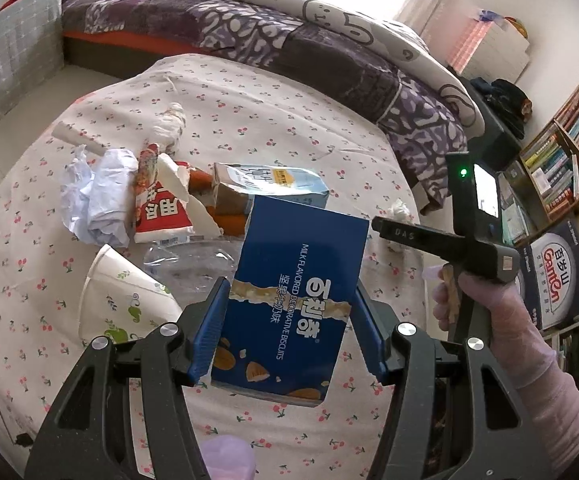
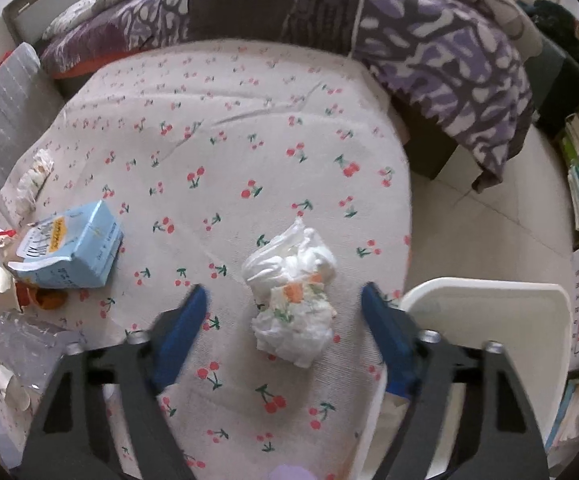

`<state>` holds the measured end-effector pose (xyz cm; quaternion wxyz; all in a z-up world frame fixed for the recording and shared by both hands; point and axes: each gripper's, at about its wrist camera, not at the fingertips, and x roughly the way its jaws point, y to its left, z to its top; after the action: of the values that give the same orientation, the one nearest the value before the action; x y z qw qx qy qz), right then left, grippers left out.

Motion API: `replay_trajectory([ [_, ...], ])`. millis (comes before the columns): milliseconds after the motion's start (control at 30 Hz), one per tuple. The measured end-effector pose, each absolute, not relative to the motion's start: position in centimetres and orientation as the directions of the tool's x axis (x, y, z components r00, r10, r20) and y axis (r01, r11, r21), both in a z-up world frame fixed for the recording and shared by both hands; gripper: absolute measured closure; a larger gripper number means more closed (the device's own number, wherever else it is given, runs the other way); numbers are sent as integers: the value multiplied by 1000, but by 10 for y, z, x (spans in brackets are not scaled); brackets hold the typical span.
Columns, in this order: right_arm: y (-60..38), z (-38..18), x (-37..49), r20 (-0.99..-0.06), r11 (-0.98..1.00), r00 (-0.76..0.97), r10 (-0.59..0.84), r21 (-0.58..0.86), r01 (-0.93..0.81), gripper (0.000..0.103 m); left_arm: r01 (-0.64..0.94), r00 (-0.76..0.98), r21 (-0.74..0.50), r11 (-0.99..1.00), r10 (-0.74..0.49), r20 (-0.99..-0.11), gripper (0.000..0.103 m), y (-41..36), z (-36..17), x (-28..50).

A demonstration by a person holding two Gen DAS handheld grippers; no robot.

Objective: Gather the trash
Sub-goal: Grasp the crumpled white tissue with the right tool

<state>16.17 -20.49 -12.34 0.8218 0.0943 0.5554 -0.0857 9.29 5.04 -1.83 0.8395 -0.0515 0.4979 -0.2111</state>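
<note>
My left claw (image 1: 289,332) is clamped on a blue biscuit box (image 1: 293,300), its blue pads pressing both long sides; the box is tilted and lifted clear of the cherry-print tablecloth (image 1: 297,112) that covers the desk. Beyond it on the left wrist view lies the rest of the trash in a loose heap: a paper cup (image 1: 125,300) on its side just left of the claw, a clear crumpled plastic bottle (image 1: 193,258) beside the cup, a wad of white paper (image 1: 97,196), a torn red and white package (image 1: 161,208), and a light blue carton (image 1: 273,184) lying flat behind the box. A small tissue ball (image 1: 399,210) sits near the desk's right edge, just beside the tip of my right claw's body.

On the right wrist view, my right claw (image 2: 285,304) stands wide apart with nothing between the pads touching them. The crumpled tissue (image 2: 293,292) lies on the cloth in the gap between the fingers, apart from both. The light blue carton (image 2: 69,252) lies well to the left of it. A white chair back (image 2: 489,320) stands just right of the desk, and a bed with a purple patterned quilt (image 2: 429,52) runs behind it.
</note>
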Motion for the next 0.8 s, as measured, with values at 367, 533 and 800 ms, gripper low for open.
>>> replay_trajectory([
  [367,-184,-88,149,-872,975,489,17,123,187,72,257,477,-260,931,-356,-803,47,54,-16,94],
  [533,-172,-58,134,-822,977,567,50,158,142,72,242,529,-237,941,-332,-781,47,53,-8,92],
  [800,-164,-18,100,-736,980,674,63,172,96,72,208,611,-208,956,-293,-736,47,48,1,90],
])
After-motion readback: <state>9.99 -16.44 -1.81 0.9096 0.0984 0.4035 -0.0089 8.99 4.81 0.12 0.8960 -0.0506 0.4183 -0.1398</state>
